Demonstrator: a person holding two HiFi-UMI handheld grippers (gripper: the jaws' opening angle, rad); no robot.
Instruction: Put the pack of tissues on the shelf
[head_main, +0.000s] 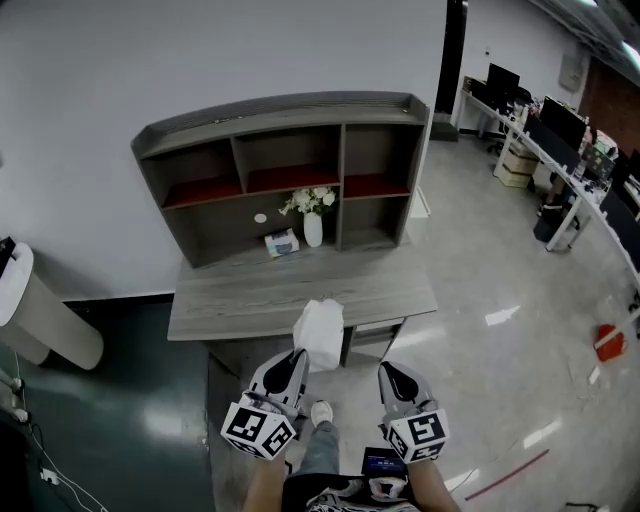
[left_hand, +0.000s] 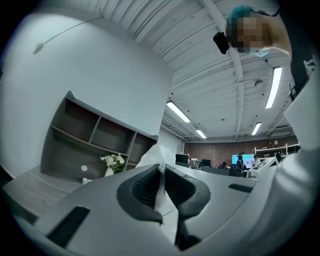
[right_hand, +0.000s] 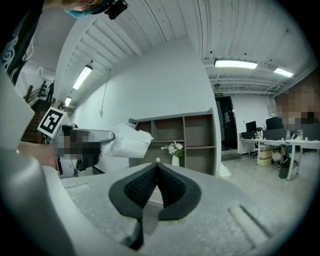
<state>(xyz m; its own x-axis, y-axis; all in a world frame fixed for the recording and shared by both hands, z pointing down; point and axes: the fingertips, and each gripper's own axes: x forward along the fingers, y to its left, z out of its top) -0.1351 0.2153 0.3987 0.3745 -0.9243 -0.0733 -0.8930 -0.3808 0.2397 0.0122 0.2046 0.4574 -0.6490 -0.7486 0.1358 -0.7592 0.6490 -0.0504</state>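
Pack of tissues (head_main: 320, 333), white, soft-wrapped, is pinched at its near end by the L gripper (head_main: 291, 366). In the left gripper view the jaws are seen nearly together, w/ only the thin wrapper clamped btwn the pads. The pack is held up in the air, lined up w/ the near edge of the desk (head_main: 240, 300) in the head view and well short of the shelf (head_main: 200, 150). The R gripper (head_main: 396, 378) is held just right of the pack, apart from it. Its jaws are pressed together, nothing btwn them. The shelf is set at the desk's far side, against the wall. In its wide lower bay a white vase (head_main: 313, 230) w/ flowers is stood, w/ a small box (head_main: 282, 243) just left of it. A shoe (head_main: 322, 412) is seen on the floor btwn the grippers.
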